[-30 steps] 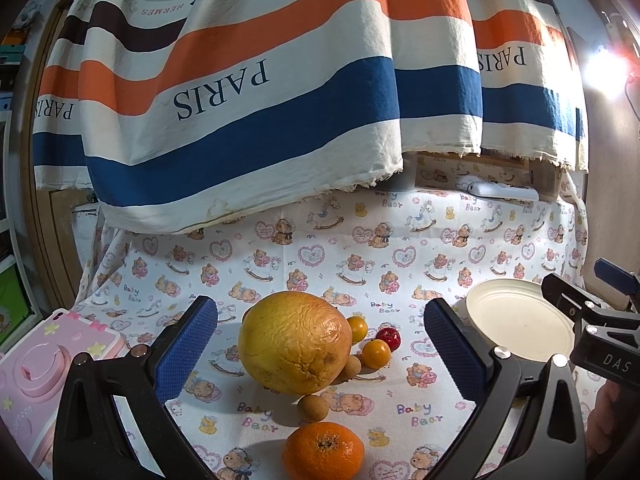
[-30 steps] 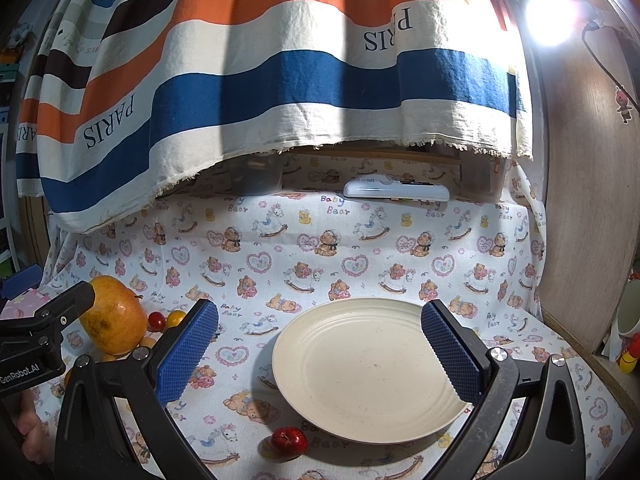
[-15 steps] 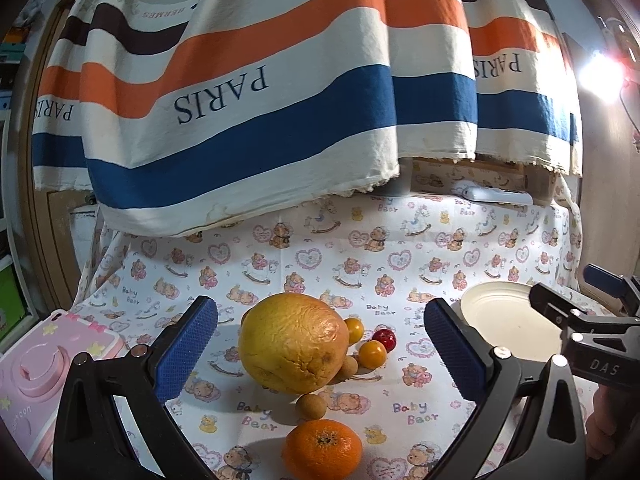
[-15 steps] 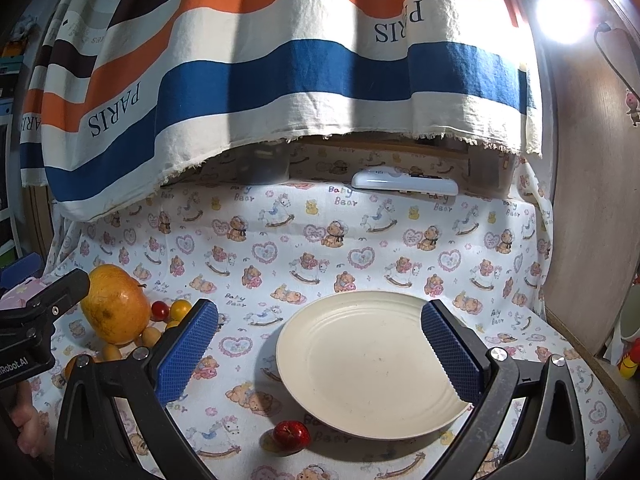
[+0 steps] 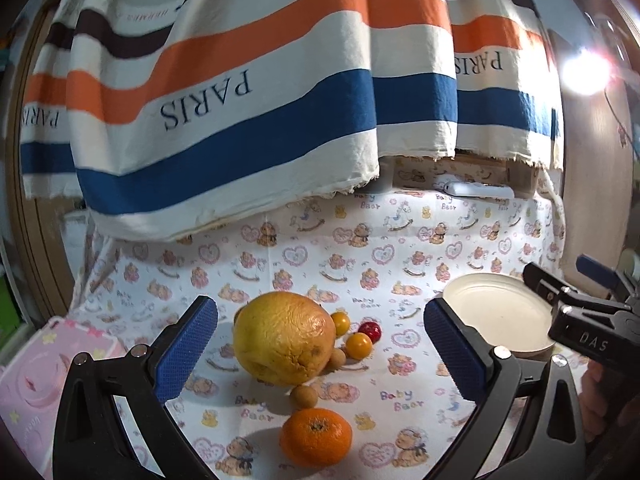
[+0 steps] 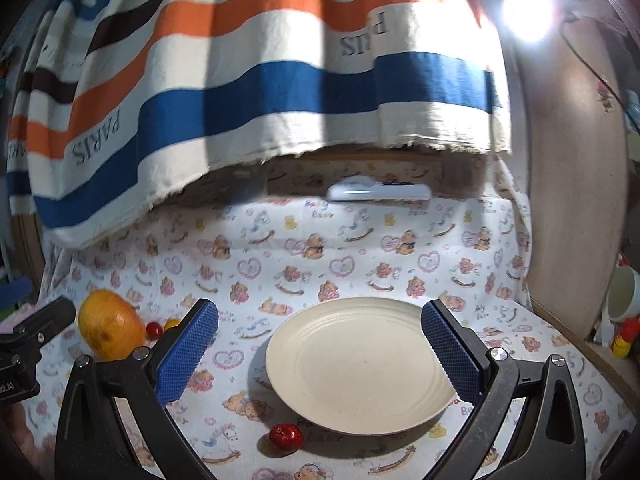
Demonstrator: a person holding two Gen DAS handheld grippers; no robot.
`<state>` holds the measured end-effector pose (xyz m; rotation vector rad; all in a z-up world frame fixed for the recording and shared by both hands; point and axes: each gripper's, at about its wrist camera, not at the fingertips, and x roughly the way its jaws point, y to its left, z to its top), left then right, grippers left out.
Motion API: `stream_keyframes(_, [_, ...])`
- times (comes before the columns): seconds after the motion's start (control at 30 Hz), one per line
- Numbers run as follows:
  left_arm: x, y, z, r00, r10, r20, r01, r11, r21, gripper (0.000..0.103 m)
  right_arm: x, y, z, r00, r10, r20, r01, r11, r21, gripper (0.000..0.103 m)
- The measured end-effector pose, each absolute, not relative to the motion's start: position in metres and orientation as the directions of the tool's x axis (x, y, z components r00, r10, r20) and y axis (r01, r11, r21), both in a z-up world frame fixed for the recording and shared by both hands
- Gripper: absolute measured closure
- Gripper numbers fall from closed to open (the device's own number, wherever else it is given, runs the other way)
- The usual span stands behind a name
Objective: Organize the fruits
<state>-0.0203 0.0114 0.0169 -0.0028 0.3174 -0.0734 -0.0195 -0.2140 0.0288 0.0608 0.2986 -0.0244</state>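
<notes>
The left wrist view looks low across the table's left part, close behind a big yellow fruit (image 5: 285, 338), toward the striped cloth (image 5: 256, 92) at the back edge. The right wrist view looks down nearer the right side, close over the plate (image 6: 360, 364). Both share plate, fruit and cloth.

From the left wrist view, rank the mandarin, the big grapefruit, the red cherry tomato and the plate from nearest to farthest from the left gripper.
1. Mandarin: lowest in view, just ahead, between the open fingers.
2. Grapefruit: centre, behind the mandarin.
3. Red cherry tomato: right of the grapefruit, further back.
4. Plate: far right, under the right gripper.

Left gripper is empty.
</notes>
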Motion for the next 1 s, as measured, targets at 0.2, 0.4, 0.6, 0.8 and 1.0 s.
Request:
stream_keyframes(0.2, [-0.015,0.020,0.018,0.899,-0.068,-0.433,0.054,0.997,-0.046,0.000,-0.025,-0.232,0.043,0.952,-0.014,-0.307,0.059,0.988,0.140,0.001])
stream_keyframes(0.4, [-0.009,0.013,0.011,0.849,-0.063,-0.524,0.064,0.998,-0.016,0.001,-0.008,-0.229,0.037,0.882,0.062,-0.466,-0.001,0.991,0.131,0.015])
stream_keyframes(0.6, [0.004,0.004,-0.012,0.725,-0.103,-0.681,0.102,0.994,-0.042,0.016,0.009,-0.223,0.016,0.812,0.096,-0.576,-0.028,0.992,0.125,0.034])
stream_keyframes(0.8, [0.015,0.009,-0.033,0.632,-0.085,-0.771,0.056,0.996,-0.065,0.017,0.016,-0.215,0.006,0.747,0.144,-0.649,-0.080,0.989,0.128,0.045])
stream_keyframes(1.0, [0.018,0.011,-0.042,0.583,-0.099,-0.806,0.054,0.995,-0.083,0.020,0.019,-0.214,0.000,0.699,0.195,-0.688,-0.108,0.980,0.168,0.046])
